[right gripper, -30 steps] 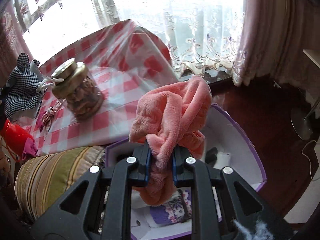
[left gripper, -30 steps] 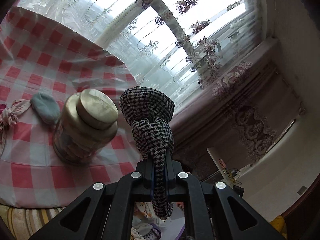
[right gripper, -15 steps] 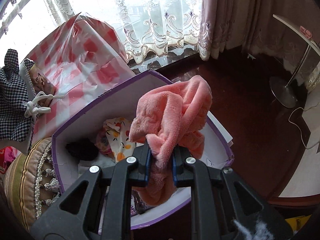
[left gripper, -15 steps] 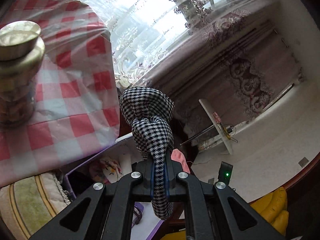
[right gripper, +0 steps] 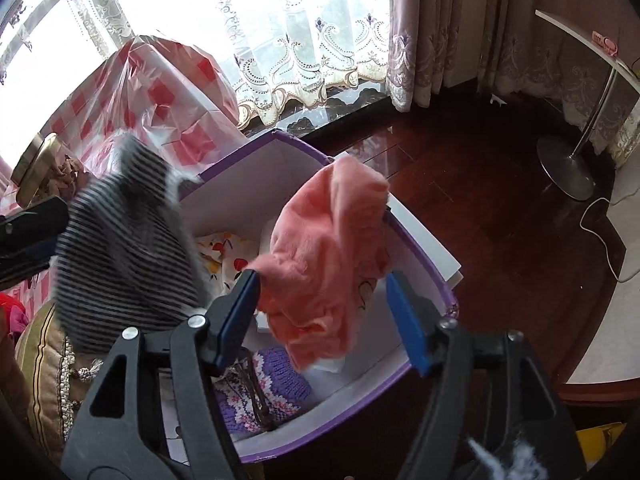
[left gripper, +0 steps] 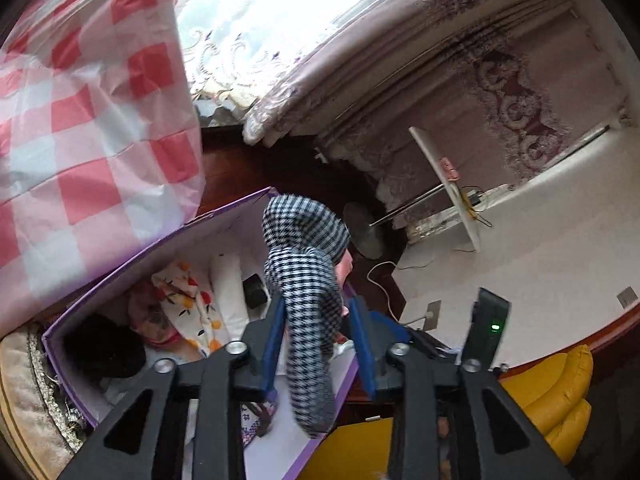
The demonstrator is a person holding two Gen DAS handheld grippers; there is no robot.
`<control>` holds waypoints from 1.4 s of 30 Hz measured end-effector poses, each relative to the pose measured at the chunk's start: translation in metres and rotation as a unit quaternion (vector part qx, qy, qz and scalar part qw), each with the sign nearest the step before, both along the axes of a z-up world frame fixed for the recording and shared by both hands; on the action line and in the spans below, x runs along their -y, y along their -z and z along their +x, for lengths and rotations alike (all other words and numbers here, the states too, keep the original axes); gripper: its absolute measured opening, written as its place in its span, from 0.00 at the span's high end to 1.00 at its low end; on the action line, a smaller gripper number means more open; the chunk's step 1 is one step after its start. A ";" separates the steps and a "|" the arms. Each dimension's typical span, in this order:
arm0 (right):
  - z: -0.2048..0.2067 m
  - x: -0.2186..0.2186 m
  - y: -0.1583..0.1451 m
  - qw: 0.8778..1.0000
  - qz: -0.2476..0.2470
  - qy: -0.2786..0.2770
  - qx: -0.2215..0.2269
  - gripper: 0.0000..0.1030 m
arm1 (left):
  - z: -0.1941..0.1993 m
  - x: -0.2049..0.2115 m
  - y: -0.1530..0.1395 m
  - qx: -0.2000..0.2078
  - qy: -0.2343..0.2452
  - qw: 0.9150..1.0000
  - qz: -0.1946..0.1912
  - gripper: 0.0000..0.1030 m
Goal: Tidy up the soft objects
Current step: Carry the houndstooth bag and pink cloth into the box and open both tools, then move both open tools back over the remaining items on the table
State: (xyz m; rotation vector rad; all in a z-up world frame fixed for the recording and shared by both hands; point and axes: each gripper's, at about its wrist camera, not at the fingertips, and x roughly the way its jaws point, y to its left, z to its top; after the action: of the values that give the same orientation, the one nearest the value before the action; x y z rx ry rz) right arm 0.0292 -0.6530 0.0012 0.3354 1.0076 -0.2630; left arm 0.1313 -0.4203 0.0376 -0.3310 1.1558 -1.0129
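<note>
The left gripper (left gripper: 316, 332) is tilting downward over the purple box (left gripper: 224, 216), its blue-padded fingers (left gripper: 272, 332) standing apart with the houndstooth cloth (left gripper: 308, 280) hanging loose between them, clear of both pads. The right gripper (right gripper: 324, 316) is angling down over the same box from the opposite side, its fingers (right gripper: 404, 316) spread wide, and the pink fleece cloth (right gripper: 328, 256) is sitting between them above the box interior, blurred at its edges. Inside the box are lying a fruit-print fabric (left gripper: 184, 300), a dark bundle (left gripper: 104, 348) and a purple knit piece (right gripper: 260, 388). The box is standing on the floor just beside the corner of the desk, which is wearing a red-checked cloth (left gripper: 80, 120).
</note>
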 end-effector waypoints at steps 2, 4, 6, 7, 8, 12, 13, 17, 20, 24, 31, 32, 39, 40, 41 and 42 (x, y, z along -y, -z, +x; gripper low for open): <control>-0.001 0.001 -0.002 1.000 0.003 -0.001 0.002 0.32 | 0.004 0.003 0.015 -0.017 -0.013 1.000 0.023 0.61; -0.003 0.002 -0.003 1.000 0.002 0.002 0.003 0.32 | 0.006 -0.002 0.029 -0.038 -0.021 0.998 0.034 0.61; -0.002 0.003 -0.004 1.000 0.005 0.003 0.004 0.32 | 0.005 -0.007 0.031 -0.031 -0.027 0.998 0.044 0.60; -0.001 0.002 -0.004 1.000 0.005 0.002 0.004 0.32 | 0.004 -0.011 0.029 -0.023 -0.031 0.998 0.047 0.59; -0.001 0.000 -0.005 1.000 0.004 -0.001 0.005 0.32 | 0.004 -0.014 0.027 -0.016 -0.035 0.998 0.049 0.56; 0.003 -0.010 -0.011 1.000 0.004 -0.016 0.012 0.32 | -0.002 -0.033 0.018 0.022 -0.055 0.997 0.055 0.48; 0.004 -0.014 -0.014 1.000 0.006 -0.022 0.017 0.32 | -0.005 -0.038 0.013 0.045 -0.062 0.995 0.060 0.43; 0.012 -0.036 -0.019 0.998 0.022 -0.053 0.029 0.32 | -0.013 -0.058 -0.002 0.113 -0.096 0.984 0.095 0.41; 0.021 -0.059 -0.027 0.996 0.031 -0.080 0.038 0.32 | -0.013 -0.074 -0.008 0.132 -0.111 0.978 0.120 0.41; 0.030 -0.096 -0.039 0.991 0.033 -0.120 0.054 0.32 | -0.015 -0.101 -0.015 0.145 -0.130 0.971 0.141 0.41; 0.045 -0.163 -0.054 0.976 0.033 -0.204 0.068 0.32 | -0.018 -0.179 -0.012 0.131 -0.178 0.963 0.152 0.41; 0.046 -0.172 -0.057 0.973 0.036 -0.216 0.070 0.32 | -0.018 -0.191 -0.011 0.127 -0.192 0.961 0.153 0.41; 0.058 -0.235 -0.075 0.955 0.019 -0.287 0.076 0.32 | -0.016 -0.273 -0.006 0.106 -0.275 0.943 0.154 0.41; 0.060 -0.242 -0.078 0.952 0.015 -0.297 0.078 0.32 | -0.015 -0.283 -0.005 0.103 -0.285 0.940 0.154 0.41; 0.062 -0.252 -0.081 0.948 0.011 -0.307 0.079 0.32 | -0.014 -0.294 -0.005 0.099 -0.298 0.937 0.155 0.41; 0.065 -0.260 -0.085 0.945 0.007 -0.316 0.081 0.32 | -0.012 -0.304 -0.004 0.095 -0.308 0.934 0.156 0.41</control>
State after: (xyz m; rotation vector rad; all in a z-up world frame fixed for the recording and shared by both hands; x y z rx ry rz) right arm 0.0946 -0.3929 0.0858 0.0320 0.9044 0.3488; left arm 0.1190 -0.1165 0.0414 -0.3047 0.9263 -0.2940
